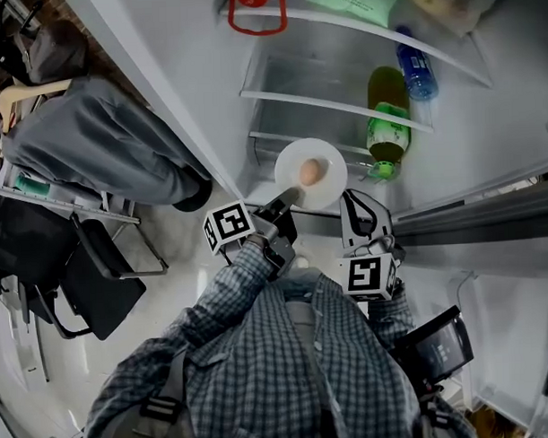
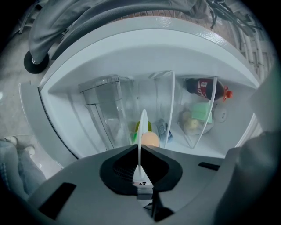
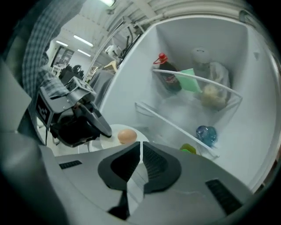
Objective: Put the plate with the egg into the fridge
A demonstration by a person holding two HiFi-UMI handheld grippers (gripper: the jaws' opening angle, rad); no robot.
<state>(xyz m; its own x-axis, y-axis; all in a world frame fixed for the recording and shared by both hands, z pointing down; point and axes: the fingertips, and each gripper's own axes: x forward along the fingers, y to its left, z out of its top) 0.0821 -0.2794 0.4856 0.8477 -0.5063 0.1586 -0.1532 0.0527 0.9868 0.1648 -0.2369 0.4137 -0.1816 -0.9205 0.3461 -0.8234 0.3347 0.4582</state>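
Note:
A white plate (image 1: pixel 331 186) carrying a brown egg (image 1: pixel 311 172) hangs level in front of the open fridge's lower shelves. My left gripper (image 1: pixel 287 201) is shut on the plate's near-left rim. In the left gripper view the plate (image 2: pixel 142 127) stands edge-on between the jaws of the left gripper (image 2: pixel 140 151), with the egg (image 2: pixel 150 139) just right of it. My right gripper (image 1: pixel 356 202) hovers beside the plate's right edge, shut and holding nothing. Its own view shows the right gripper (image 3: pixel 140 147) with jaws together, the plate (image 3: pixel 115 130) and egg (image 3: pixel 127 135) beyond them.
Glass shelves (image 1: pixel 342 105) cross the fridge. A green bottle (image 1: pixel 389 120) and a blue bottle (image 1: pixel 415 70) lie on the right; a red-capped bottle (image 3: pixel 167 77) and a green packet (image 3: pixel 189 80) sit higher up. The fridge door (image 1: pixel 153 83) stands left, with a grey-draped chair (image 1: pixel 101 148) beyond.

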